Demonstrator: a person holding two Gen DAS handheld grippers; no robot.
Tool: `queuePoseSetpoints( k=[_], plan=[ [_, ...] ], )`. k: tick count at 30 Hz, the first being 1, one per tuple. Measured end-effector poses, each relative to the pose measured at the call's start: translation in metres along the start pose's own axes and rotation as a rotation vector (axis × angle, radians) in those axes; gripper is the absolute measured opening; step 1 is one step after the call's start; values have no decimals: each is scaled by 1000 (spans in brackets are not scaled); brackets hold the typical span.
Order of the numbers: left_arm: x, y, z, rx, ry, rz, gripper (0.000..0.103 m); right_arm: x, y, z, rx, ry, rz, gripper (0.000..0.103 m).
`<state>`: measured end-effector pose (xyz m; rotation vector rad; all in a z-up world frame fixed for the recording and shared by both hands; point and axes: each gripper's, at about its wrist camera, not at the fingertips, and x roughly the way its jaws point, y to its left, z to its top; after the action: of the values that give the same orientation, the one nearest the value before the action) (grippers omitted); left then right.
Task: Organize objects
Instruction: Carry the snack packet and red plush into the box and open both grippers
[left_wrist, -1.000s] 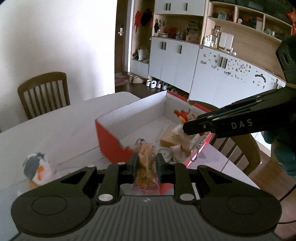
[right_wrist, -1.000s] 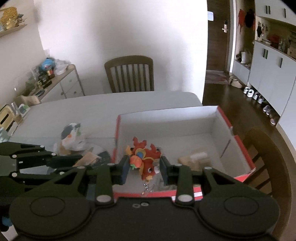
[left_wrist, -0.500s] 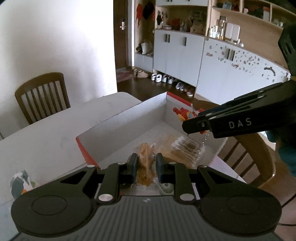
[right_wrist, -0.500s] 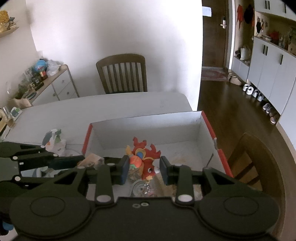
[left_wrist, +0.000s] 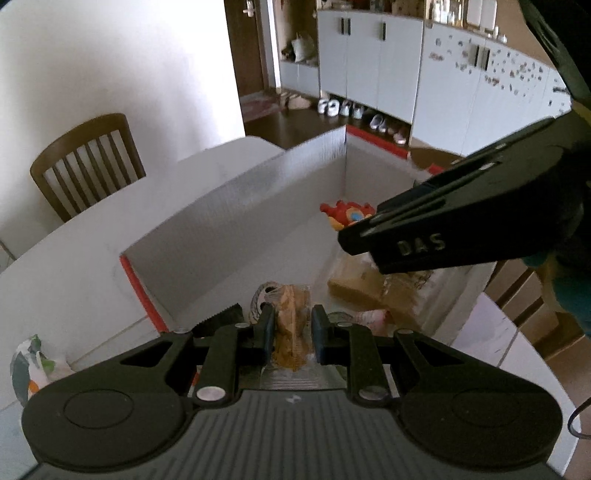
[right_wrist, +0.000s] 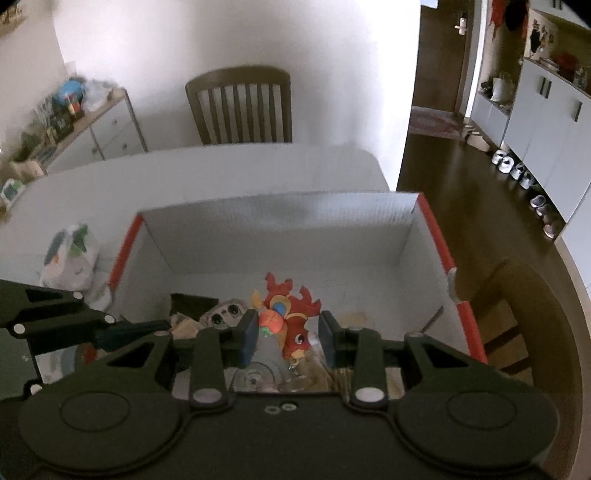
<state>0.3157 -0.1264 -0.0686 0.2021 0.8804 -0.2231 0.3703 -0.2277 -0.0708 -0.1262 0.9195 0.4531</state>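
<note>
Now left gripper (left_wrist: 291, 328) clamped on clear-wrapped brown snack pack (left_wrist: 290, 314), right gripper (right_wrist: 288, 332) on red plush keychain toy (right_wrist: 290, 319); both over red-edged white cardboard box (right_wrist: 280, 218), likely for drop-in.

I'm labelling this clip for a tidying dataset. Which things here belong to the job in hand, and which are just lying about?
Part of the job:
- left gripper, shut on the snack packet
- right gripper, shut on the red plush toy
- red-edged box
- plastic bag on the table

Just lying about:
- wooden chair
- shoes
- white cabinets

Both wrist views look down, share box (left_wrist: 236, 206).
</note>
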Motion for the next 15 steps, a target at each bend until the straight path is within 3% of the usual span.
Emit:
queuePoseSetpoints(
  k=[8,15],
  plan=[
    [26,11,-3,-70,80,-28,20,28,-4,-1,-38,68,-6,34],
    [37,12,-3,-70,109,-30,20,40,-6,-1,-65,104,-4,34]
  ],
)
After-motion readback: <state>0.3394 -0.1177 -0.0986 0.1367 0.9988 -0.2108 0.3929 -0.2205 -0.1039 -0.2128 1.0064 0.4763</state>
